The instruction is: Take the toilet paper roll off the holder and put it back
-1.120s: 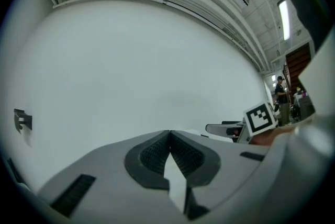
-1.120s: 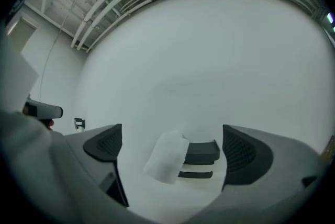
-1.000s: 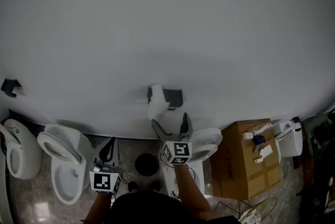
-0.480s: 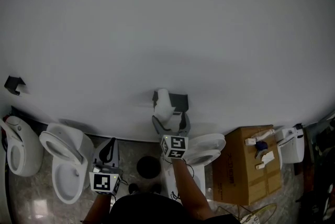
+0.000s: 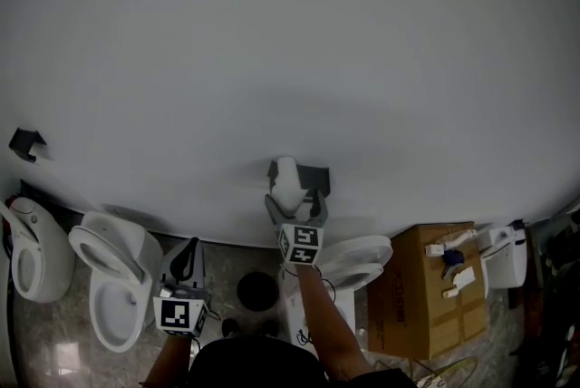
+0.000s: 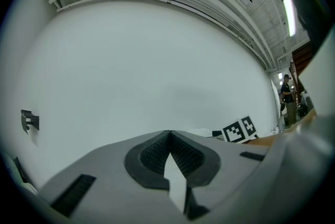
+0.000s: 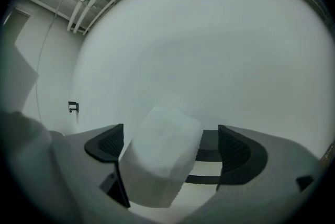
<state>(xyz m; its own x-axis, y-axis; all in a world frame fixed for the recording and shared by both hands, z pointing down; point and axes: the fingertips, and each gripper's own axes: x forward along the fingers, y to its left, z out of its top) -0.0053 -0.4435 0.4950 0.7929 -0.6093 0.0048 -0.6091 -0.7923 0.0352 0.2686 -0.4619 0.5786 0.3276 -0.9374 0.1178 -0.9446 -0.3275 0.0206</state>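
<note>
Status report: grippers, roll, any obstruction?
Left gripper shut, empty, held low. Right gripper open, jaws astride tilted toilet paper roll at holder. No obstruction seen.

The right tool (image 5: 295, 205) reaches far out at the centre on an outstretched right forearm (image 5: 323, 323), with its 2 jaws spread wide apart. The left tool (image 5: 190, 248) hangs low and near at the left, close to the body, its 2 jaws pressed together, tips touching.
</note>
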